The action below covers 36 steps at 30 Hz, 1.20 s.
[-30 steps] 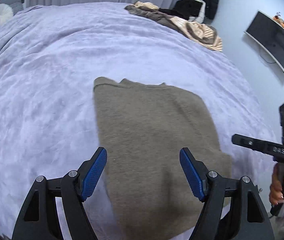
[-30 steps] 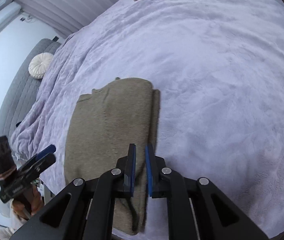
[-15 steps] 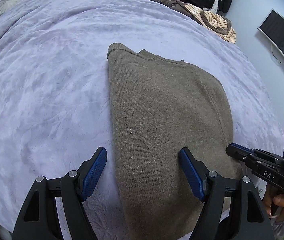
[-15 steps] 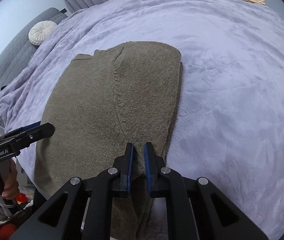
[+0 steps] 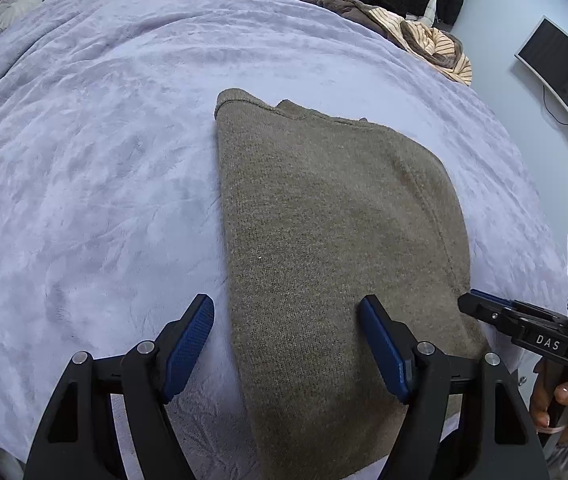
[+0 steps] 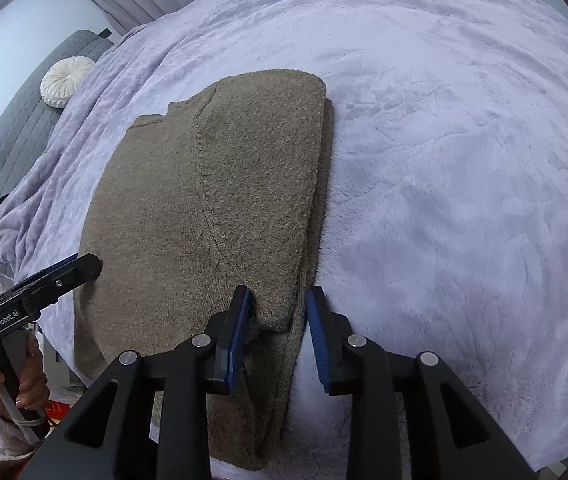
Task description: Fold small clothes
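Note:
An olive-brown knit sweater (image 5: 332, 224) lies folded lengthwise on the lavender bed cover (image 5: 96, 184); it also shows in the right wrist view (image 6: 212, 208). My left gripper (image 5: 288, 344) is open over the sweater's near left edge, holding nothing. My right gripper (image 6: 278, 328) has its jaws parted around the near corner of the folded-over layer at the sweater's right edge. The right gripper appears from the side in the left wrist view (image 5: 484, 308), and the left gripper in the right wrist view (image 6: 80, 268).
A pile of striped and dark clothes (image 5: 412, 36) lies at the bed's far right corner. A round white cushion (image 6: 66, 82) rests by the grey headboard (image 6: 12, 132). A monitor (image 5: 564, 80) hangs on the right wall. The bed's near edge is just below both grippers.
My right gripper was shut and has opened, letting the folded layer rest on the sweater. Both grippers have moved closer over the sweater's near end.

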Tool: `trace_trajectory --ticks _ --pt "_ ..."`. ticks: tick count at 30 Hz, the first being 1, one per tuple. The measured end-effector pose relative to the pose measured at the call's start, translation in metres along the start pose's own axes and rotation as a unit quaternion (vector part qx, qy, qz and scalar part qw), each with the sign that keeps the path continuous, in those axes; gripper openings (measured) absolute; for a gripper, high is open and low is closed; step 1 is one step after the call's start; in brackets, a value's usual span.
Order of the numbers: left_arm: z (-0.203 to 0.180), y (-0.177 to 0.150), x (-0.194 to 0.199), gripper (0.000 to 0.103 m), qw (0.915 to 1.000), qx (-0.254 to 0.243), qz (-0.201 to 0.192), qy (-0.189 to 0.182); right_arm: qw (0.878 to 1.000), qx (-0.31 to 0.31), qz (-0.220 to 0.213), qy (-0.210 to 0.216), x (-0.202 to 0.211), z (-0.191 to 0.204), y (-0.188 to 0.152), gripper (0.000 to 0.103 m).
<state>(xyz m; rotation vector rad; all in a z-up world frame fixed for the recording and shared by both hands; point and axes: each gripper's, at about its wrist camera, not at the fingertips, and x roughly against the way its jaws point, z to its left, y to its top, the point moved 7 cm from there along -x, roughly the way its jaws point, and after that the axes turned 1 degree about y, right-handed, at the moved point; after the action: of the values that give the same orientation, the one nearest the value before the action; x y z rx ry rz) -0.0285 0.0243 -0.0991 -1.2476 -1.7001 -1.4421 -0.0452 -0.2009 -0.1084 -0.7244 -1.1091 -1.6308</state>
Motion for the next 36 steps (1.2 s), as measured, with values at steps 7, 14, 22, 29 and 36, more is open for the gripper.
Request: trace_trajectory --ticks 7,14,22,29,36 --pt "-0.002 0.001 0.006 0.076 0.9995 -0.018 -0.005 0.027 0.999 -0.037 -0.007 -0.011 0.027 -0.007 0.009 0.045" --pt "-0.002 0.002 0.009 0.076 0.9992 -0.014 -0.002 0.038 0.998 -0.04 -0.011 -0.042 0.037 -0.004 0.013 0.056" --pt "-0.004 0.008 0.018 0.099 0.997 -0.017 0.0 0.075 0.998 -0.003 -0.017 -0.063 0.035 0.025 0.023 0.077" --pt "-0.009 0.012 0.028 0.103 0.9957 -0.014 -0.035 0.084 0.995 0.019 -0.027 -0.094 0.035 0.044 0.031 0.088" --pt "-0.004 0.016 0.032 0.103 0.9946 0.0 -0.039 0.096 0.993 0.008 -0.022 -0.114 0.028 0.051 0.032 0.088"
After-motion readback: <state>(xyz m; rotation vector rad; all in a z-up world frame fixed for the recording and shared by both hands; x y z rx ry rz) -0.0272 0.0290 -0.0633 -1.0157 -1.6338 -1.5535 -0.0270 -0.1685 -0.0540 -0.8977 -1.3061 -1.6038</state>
